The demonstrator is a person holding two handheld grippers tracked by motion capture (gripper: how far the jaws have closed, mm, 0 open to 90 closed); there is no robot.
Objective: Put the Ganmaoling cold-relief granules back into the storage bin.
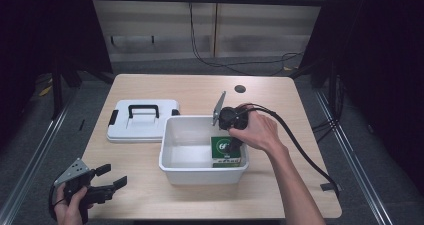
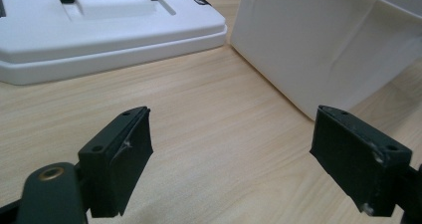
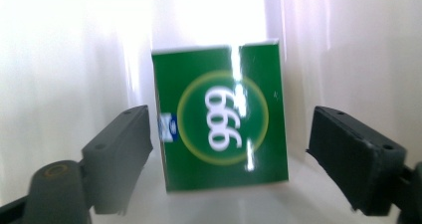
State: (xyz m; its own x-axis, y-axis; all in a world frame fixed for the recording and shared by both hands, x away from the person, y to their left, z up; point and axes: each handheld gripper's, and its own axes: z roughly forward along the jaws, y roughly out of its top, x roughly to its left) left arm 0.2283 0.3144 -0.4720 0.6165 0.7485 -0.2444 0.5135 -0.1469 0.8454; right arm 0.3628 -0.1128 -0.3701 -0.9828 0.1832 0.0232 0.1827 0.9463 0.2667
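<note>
A green box (image 1: 226, 151) printed with "999" lies inside the white bin (image 1: 170, 160), against its right wall. My right gripper (image 1: 235, 144) points down over that box, jaws open. In the right gripper view the green box (image 3: 223, 131) sits between the two spread jaws of the right gripper (image 3: 229, 154) with a gap on each side. My left gripper (image 1: 111, 179) rests low at the table's front left corner, open and holding nothing. In the left gripper view the left gripper (image 2: 229, 157) faces bare wood, with the bin's wall (image 2: 318, 40) ahead on the right.
A white lid (image 1: 142, 120) with a black handle lies flat on the table left of the bin; the lid (image 2: 99, 30) fills the far left of the left gripper view. A black cable (image 1: 300, 145) trails from the right gripper off the table's right side.
</note>
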